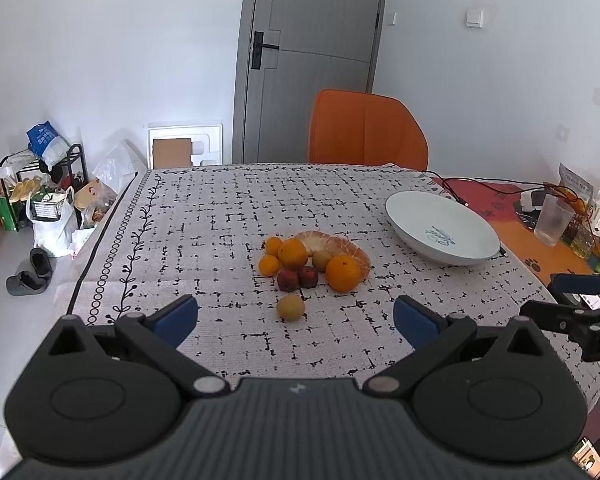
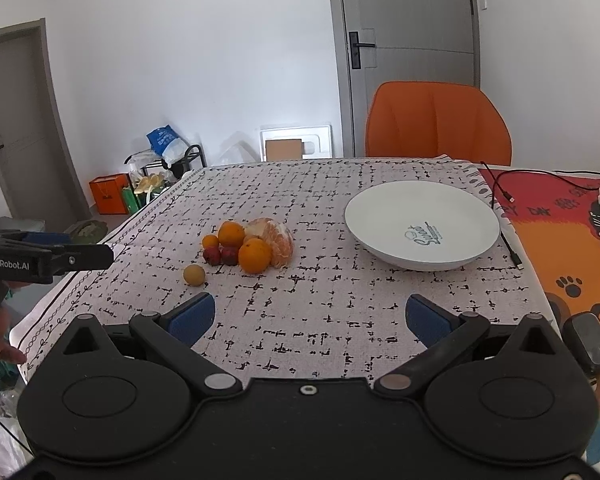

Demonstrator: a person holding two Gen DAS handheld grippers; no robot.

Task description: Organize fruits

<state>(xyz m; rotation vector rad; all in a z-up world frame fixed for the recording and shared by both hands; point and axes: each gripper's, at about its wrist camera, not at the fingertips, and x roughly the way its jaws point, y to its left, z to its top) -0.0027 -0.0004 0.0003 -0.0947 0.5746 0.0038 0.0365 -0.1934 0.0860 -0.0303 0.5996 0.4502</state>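
Note:
A heap of fruit lies mid-table: oranges (image 1: 343,273) (image 2: 254,255), small tangerines (image 1: 269,265), two dark red fruits (image 1: 288,280) (image 2: 229,255), and a peeled citrus (image 1: 332,244) (image 2: 278,240) behind. One yellowish fruit (image 1: 290,307) (image 2: 194,275) sits apart, nearest me. An empty white plate (image 1: 416,208) (image 2: 380,204) stands to the right. My left gripper (image 1: 296,320) is open, just short of the lone fruit. My right gripper (image 2: 310,318) is open over bare cloth, between heap and plate. Neither holds anything.
An orange chair (image 1: 366,128) (image 2: 438,120) stands at the far table edge. A black cable (image 2: 508,236) runs beside the plate. A glass (image 1: 552,220), bottles and snacks crowd the right side. Bags and a rack (image 1: 48,184) fill the floor left.

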